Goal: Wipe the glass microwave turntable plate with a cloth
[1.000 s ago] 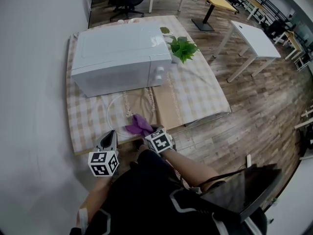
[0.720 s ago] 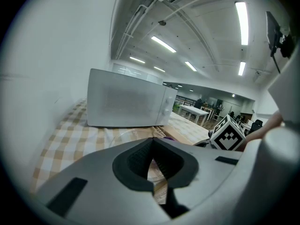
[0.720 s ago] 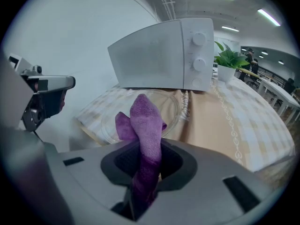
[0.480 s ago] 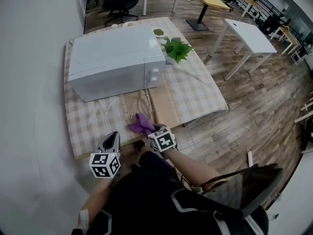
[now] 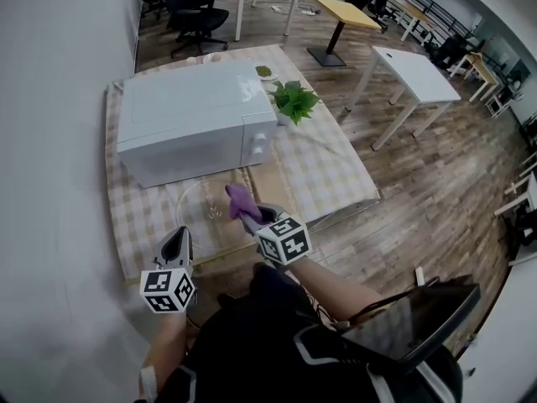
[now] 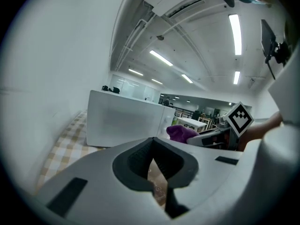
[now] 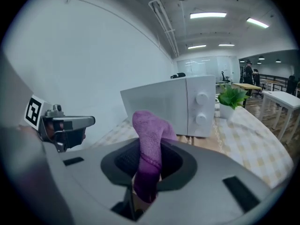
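The glass turntable plate point(image 5: 200, 205) lies flat on the checked tablecloth, just in front of the white microwave point(image 5: 189, 120). My right gripper point(image 5: 252, 215) is shut on a purple cloth point(image 5: 238, 198), which stands upright from the jaws over the plate's right side. In the right gripper view the cloth point(image 7: 150, 139) fills the gap between the jaws of the right gripper point(image 7: 147, 165). My left gripper point(image 5: 179, 243) hovers at the table's near edge, left of the plate, shut with nothing in it. From the left gripper point(image 6: 152, 149), the cloth point(image 6: 180, 132) shows to the right.
A potted green plant point(image 5: 292, 101) stands at the microwave's right, next to a brown strip of table point(image 5: 281, 183). The wall runs along the table's left side. Desks point(image 5: 415, 74) and office chairs point(image 5: 189, 7) stand on the wooden floor beyond.
My right gripper has lifted the purple cloth from the table's near edge up and forward over the plate. The left gripper has stayed near the table's front edge.
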Demonstrator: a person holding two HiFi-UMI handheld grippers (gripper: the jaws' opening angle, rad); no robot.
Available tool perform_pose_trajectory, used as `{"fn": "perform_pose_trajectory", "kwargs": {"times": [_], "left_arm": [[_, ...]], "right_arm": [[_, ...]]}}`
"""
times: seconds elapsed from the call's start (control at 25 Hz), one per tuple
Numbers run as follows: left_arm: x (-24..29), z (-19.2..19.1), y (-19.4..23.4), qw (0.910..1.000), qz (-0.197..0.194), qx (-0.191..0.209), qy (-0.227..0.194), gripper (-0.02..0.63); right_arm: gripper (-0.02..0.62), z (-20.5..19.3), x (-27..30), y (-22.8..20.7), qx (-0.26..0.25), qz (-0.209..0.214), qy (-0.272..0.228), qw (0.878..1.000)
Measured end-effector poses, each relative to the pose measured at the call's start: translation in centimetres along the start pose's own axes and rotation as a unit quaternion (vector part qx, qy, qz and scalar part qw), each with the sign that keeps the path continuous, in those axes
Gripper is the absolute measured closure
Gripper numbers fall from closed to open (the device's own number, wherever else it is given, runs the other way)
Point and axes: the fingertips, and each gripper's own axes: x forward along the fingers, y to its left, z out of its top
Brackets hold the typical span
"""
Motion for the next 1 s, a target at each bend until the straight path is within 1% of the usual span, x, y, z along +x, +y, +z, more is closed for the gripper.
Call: {"fn": "perform_pose_trajectory", "kwargs": {"times": [0.08,0.16,0.28,0.36,0.52,0.56,0.68,0.72,0.88,1.0], "left_arm": [[0.0,1.1,-0.1,1.0,-0.002,0.002,-0.01,0.598],[0.0,2.0,-0.1,0.9999,-0.002,0.0,-0.012,0.598],[0.0,3.1,-0.3,0.9999,0.008,-0.003,-0.013,0.598],[0.3,4.3,-1.1,0.9996,0.012,-0.004,-0.025,0.598],[1.3,6.5,-2.9,0.9989,0.012,0.002,-0.045,0.598],[1.4,6.7,-3.2,0.9989,0.014,0.004,-0.045,0.598],[1.7,7.8,-4.0,0.9983,0.024,0.019,-0.05,0.598],[1.8,8.3,-4.2,0.998,0.027,0.022,-0.053,0.598],[1.7,8.9,-4.4,0.9971,0.045,0.024,-0.057,0.598],[1.2,9.5,-4.1,0.9955,0.062,0.027,-0.066,0.598]], "right_arm": [[0.514,1.8,-0.7,-0.2,-0.004,0.008,-0.017,1.0],[0.514,3.6,-1.0,0.0,-0.021,0.025,-0.032,0.999],[0.514,6.1,-2.0,0.0,-0.048,0.044,-0.057,0.996],[0.514,7.6,-3.2,-0.4,-0.055,0.05,-0.07,0.995],[0.514,10.0,-4.5,-1.0,-0.121,0.04,-0.073,0.989],[0.514,10.4,-4.9,-1.0,-0.121,0.043,-0.081,0.988],[0.515,12.2,-5.8,-1.2,-0.083,0.07,-0.111,0.988],[0.515,12.6,-6.0,-1.2,-0.08,0.074,-0.114,0.988],[0.518,13.1,-6.4,-1.0,-0.097,0.085,-0.113,0.985],[0.518,13.9,-6.7,-0.7,-0.092,0.1,-0.125,0.983]]}}
